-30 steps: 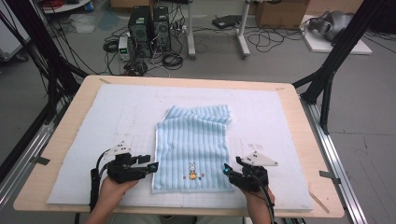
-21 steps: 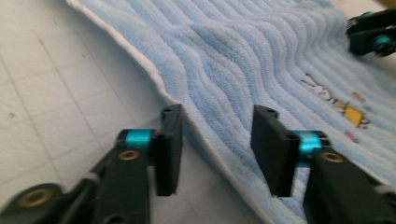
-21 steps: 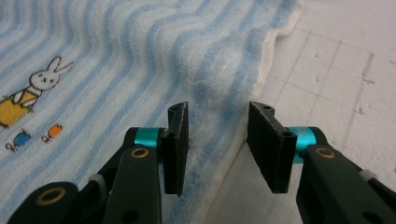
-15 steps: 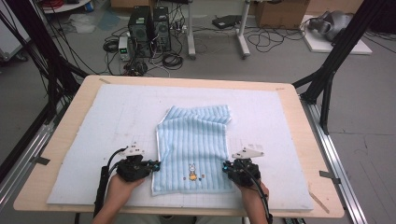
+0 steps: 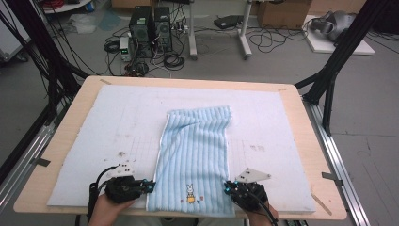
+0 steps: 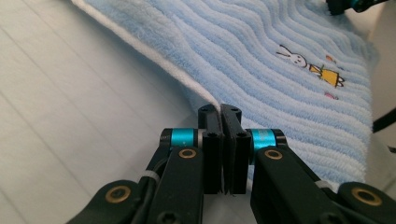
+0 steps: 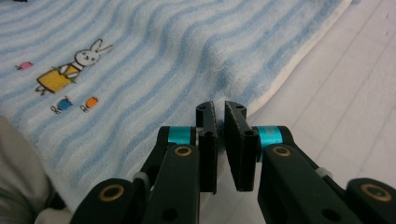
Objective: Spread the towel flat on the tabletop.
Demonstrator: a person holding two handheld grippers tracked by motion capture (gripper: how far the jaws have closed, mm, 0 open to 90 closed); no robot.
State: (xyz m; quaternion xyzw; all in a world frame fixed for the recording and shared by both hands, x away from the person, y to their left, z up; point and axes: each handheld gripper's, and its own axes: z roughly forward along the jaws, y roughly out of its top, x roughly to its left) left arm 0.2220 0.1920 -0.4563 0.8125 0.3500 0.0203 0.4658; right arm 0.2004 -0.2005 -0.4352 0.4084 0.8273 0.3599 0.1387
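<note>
Where the light blue striped towel (image 5: 195, 160) lies lengthwise on the pale mat (image 5: 94, 141), we list its near short edge level with the mat's front border and its far end rumpled toward the middle.

Item, left gripper (image 5: 149, 184): we have it at the towel's near left corner; in the left gripper view (image 6: 222, 112) the black jaws have just been closing and now stand pressed together on the white hem.

Item, right gripper (image 5: 227, 187): at the near right corner; in the right gripper view (image 7: 220, 109) the jaws have likewise just been closing, pinched on the towel's edge with only a thin slit between them.

Item, open room: bare mat to both sides of the towel and beyond its far end; wooden table (image 5: 301, 122) rim showing all round the mat.

Item, markings: an embroidered rabbit motif (image 5: 190, 193) with small coloured figures near the front edge; we read no lettering or brand.
</note>
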